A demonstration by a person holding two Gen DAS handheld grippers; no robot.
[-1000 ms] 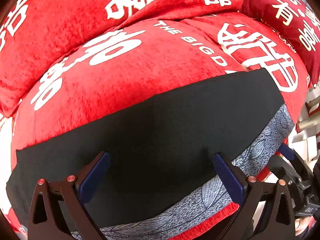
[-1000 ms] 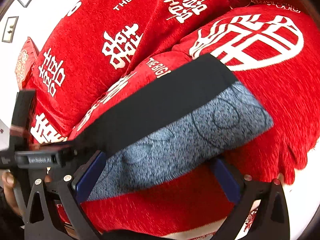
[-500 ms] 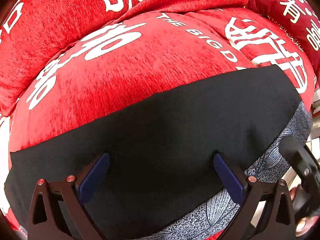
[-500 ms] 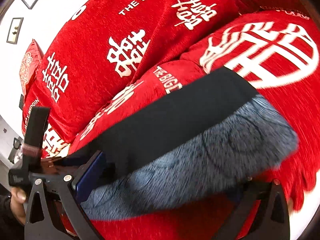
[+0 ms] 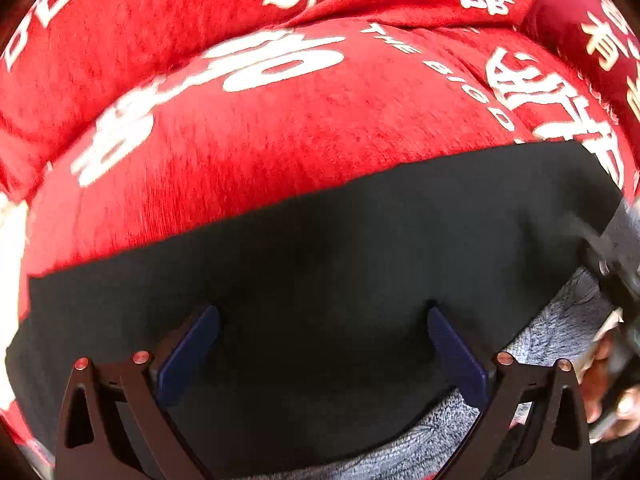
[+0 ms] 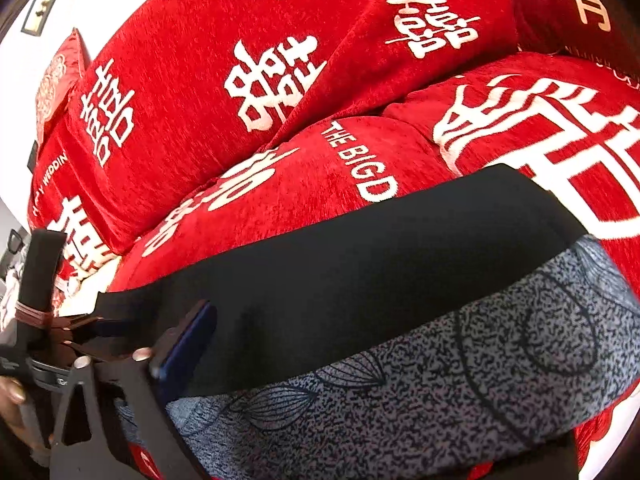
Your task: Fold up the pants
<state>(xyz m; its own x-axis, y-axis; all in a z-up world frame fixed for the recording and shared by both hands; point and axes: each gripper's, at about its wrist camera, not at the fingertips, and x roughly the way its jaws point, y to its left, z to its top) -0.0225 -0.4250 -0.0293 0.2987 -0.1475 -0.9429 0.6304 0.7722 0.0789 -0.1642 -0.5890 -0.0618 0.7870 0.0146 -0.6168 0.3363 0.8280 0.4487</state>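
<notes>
Since the earlier frame, both cameras are sitting closer over the pants [image 5: 340, 280], the black cloth filling more of each view.

Left wrist view: left gripper [image 5: 324, 324] is hanging over the black layer, jaws standing wide, blue pads clear of each other with only flat cloth under the gap, nothing pinched. Pants are lying across the red sofa cover [image 5: 280, 128], grey patterned layer [image 5: 552, 328] peeking out along the near edge. A hand [image 5: 604, 384] is showing at the right edge on a dark, blurred device.

Right wrist view: right gripper [image 6: 360, 360] jaws have just been closing, grey patterned cloth [image 6: 460, 380] lying between them. Only the left blue pad [image 6: 188, 340] is showing (the other finger is hidden under the cloth), so a pinch cannot be told. Pants are running as a band across the cover [image 6: 280, 80].
</notes>
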